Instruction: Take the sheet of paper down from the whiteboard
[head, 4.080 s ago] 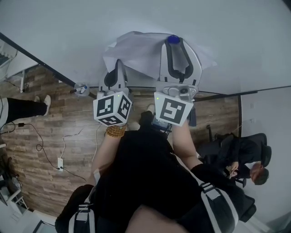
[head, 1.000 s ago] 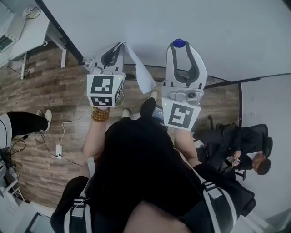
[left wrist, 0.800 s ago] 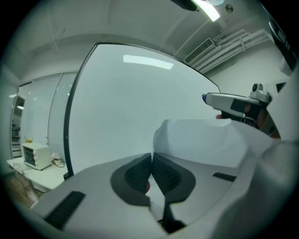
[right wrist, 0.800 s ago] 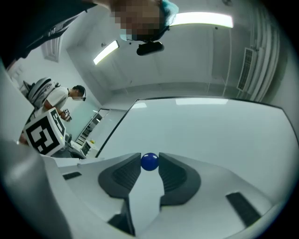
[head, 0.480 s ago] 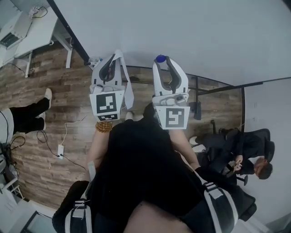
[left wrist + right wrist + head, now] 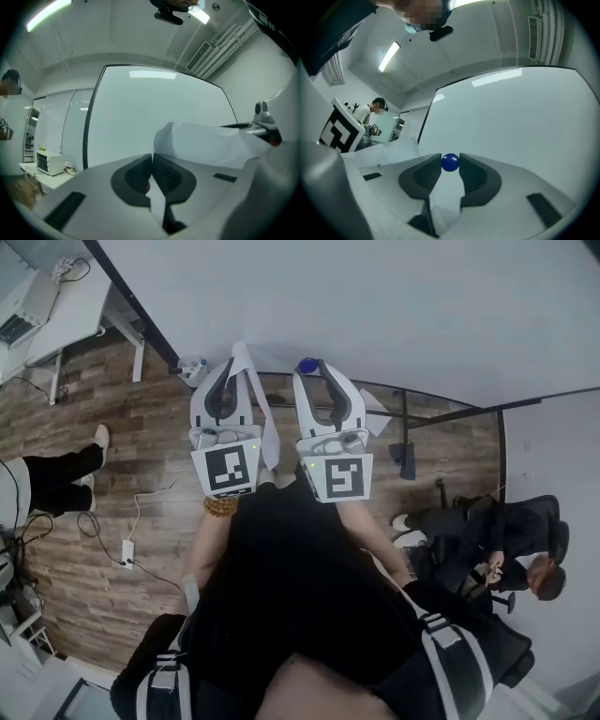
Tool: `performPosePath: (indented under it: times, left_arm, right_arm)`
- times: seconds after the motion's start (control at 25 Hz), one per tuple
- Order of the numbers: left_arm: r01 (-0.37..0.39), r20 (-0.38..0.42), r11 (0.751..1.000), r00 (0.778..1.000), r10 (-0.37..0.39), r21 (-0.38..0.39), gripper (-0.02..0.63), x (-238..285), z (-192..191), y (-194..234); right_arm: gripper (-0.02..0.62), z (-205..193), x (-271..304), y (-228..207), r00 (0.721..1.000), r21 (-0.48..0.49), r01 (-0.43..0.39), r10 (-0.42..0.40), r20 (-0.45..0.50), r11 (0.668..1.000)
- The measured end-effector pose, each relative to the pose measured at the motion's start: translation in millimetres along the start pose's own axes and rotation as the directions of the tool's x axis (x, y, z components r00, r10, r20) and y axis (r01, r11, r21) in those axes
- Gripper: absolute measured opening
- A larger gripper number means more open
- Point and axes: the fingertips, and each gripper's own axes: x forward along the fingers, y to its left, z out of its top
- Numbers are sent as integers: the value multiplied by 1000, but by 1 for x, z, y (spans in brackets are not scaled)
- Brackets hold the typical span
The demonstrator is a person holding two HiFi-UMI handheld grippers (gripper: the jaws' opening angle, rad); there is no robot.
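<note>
Paper, thin, curled; glossy ball

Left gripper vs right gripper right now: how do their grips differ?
Load: the left gripper pinches the white sheet of paper; the right gripper holds a small blue ball.
Gap: the left gripper's fingers nearly meet on the thin paper; the right gripper's fingers stand apart by the ball's width.
Shared: both are shut on something and face the white whiteboard.
</note>
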Motion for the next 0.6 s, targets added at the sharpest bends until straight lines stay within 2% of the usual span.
performPosePath:
  times: [0.28, 0.6]
  left_arm:
    - [6, 30, 1000, 1000, -6, -2, 9, -3, 3, -15]
    - [36, 5, 998, 999, -36, 45, 9, -1, 2, -30]
  right_arm:
    - [114, -3, -9, -4, 1000, 6, 2, -2, -9, 1000]
    - [112, -3, -18, -17, 1000, -17, 7, -7, -15, 1000]
